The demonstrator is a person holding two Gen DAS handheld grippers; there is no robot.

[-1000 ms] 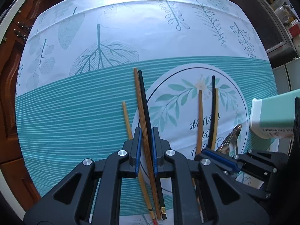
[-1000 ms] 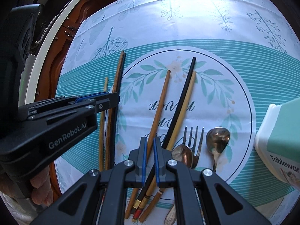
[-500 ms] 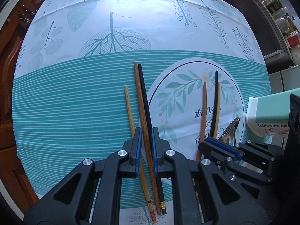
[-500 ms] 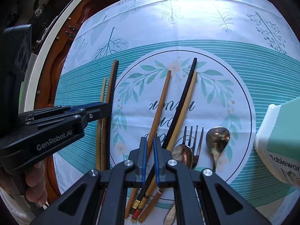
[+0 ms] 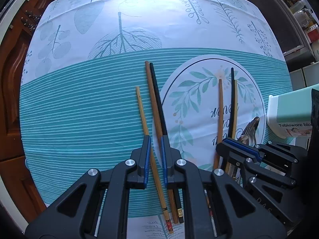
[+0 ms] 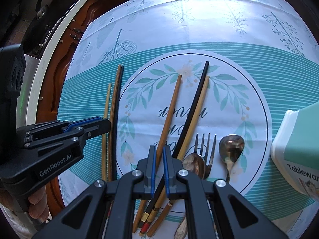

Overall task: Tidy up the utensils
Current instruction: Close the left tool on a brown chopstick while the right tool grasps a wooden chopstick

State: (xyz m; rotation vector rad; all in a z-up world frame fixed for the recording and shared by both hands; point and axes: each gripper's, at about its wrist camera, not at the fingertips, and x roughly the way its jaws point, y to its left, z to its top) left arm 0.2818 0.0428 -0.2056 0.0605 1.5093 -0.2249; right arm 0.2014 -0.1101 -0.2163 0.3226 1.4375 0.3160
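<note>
My left gripper (image 5: 155, 157) and right gripper (image 6: 158, 166) are clenched, empty; the chopsticks (image 5: 154, 107) are thin, stiff, slippery, so I would grasp mid-shaft.

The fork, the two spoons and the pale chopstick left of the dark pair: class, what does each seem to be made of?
The fork and the two spoons look like polished metal, probably steel: they shine and mirror the room in brownish tints. The pale chopstick looks like bamboo or light wood: matte, straw-yellow, with a banded red end. Coated plastic cannot be ruled out.
</note>
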